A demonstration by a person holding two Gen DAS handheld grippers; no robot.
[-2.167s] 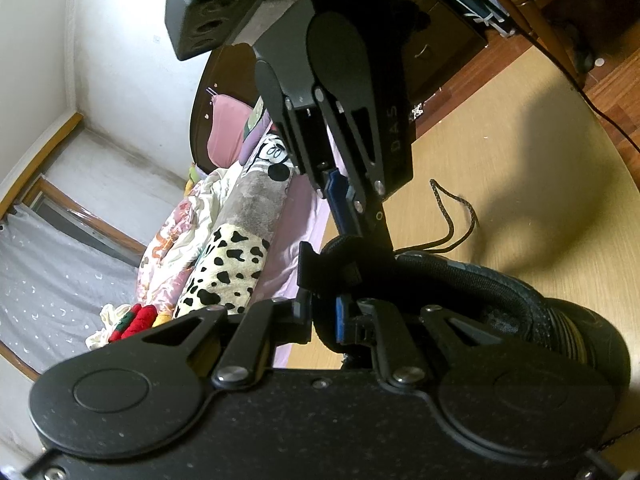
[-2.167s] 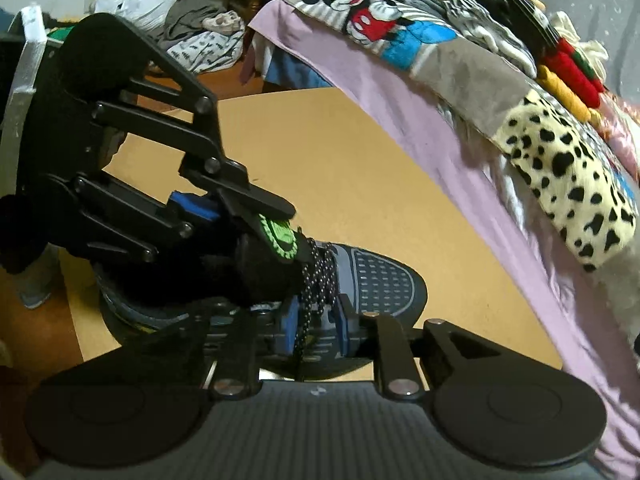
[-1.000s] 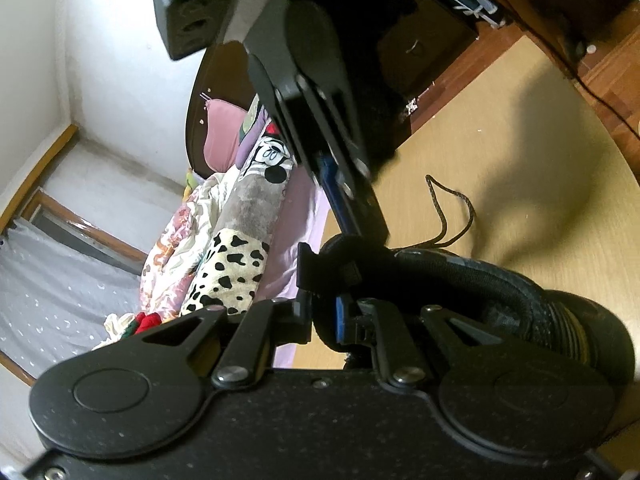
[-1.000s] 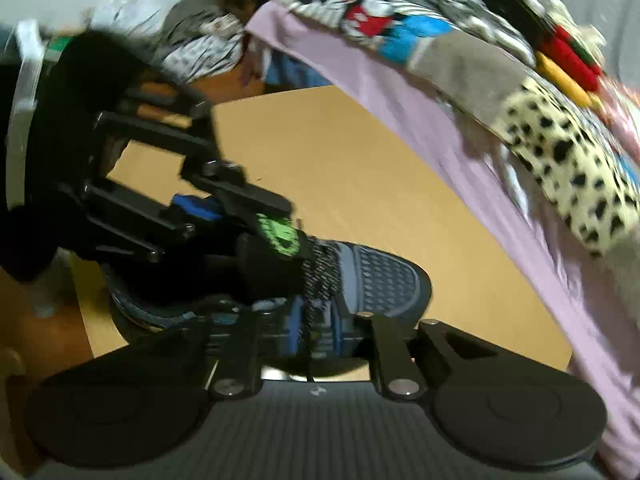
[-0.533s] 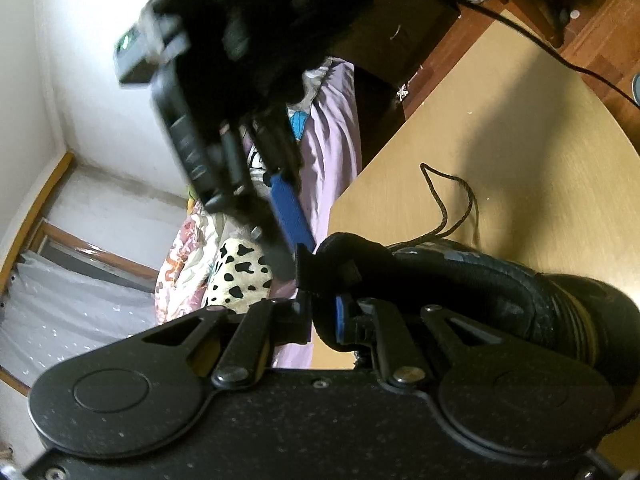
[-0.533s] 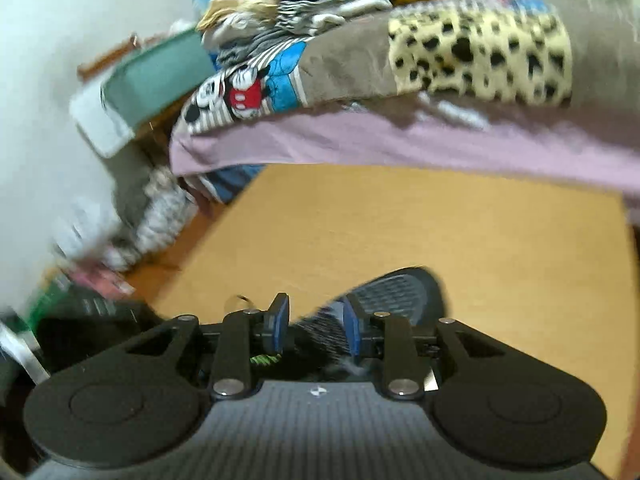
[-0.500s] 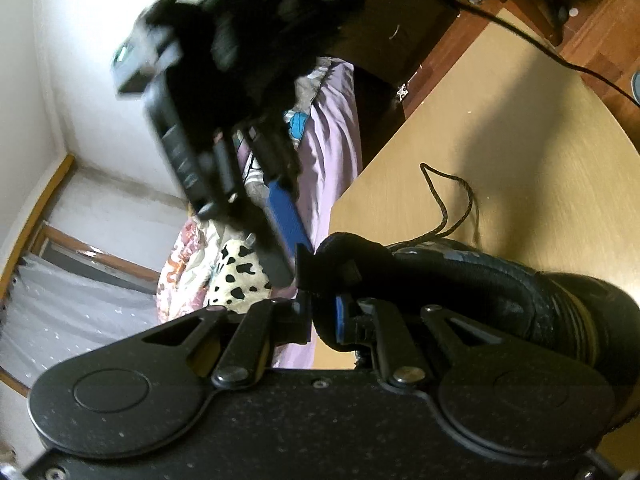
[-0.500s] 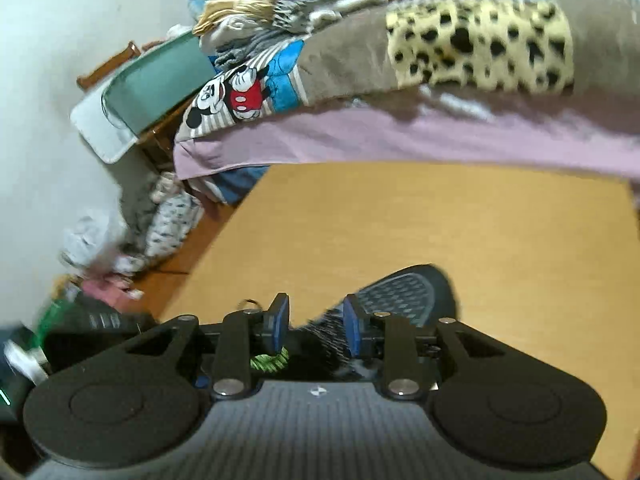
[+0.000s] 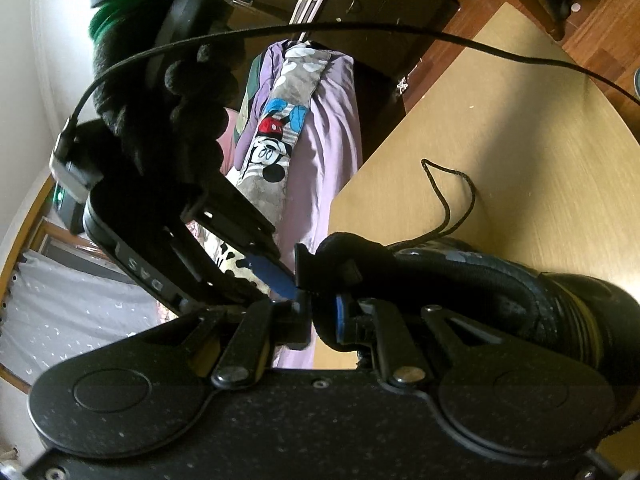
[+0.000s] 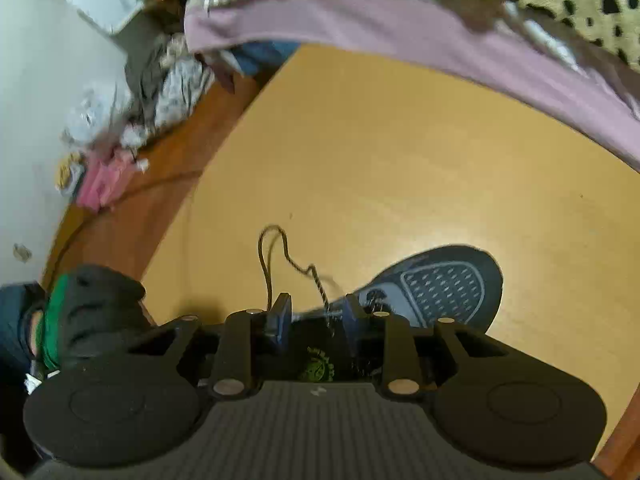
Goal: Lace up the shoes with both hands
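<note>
A dark grey and black shoe (image 10: 440, 288) lies on the tan table (image 10: 400, 160), toe pointing away from my right gripper. My left gripper (image 9: 322, 312) is shut on the shoe's padded black tongue (image 9: 344, 252) beside the collar. My right gripper (image 10: 316, 318) hovers just above the tongue, pointing steeply down, jaws apart. One strand of the black lace (image 10: 272, 248) runs between its pads unpinched, and a slack loop lies on the table beyond. In the left wrist view the right gripper (image 9: 276, 264) sits left of the tongue, and the lace (image 9: 452, 216) curls past the shoe (image 9: 480, 280).
A bed with a purple sheet (image 10: 440, 40) and piled printed blankets borders the table's far side. A black cable (image 9: 360, 28) arcs over the scene. Gloved hands (image 9: 172, 92) (image 10: 88, 312) hold the grippers. Clothes lie heaped on the wooden floor (image 10: 132, 92).
My right gripper has let the laces go, its jaws have widened, and it has rolled and swung off to the left of the tongue. The left gripper keeps its hold, unmoved.
</note>
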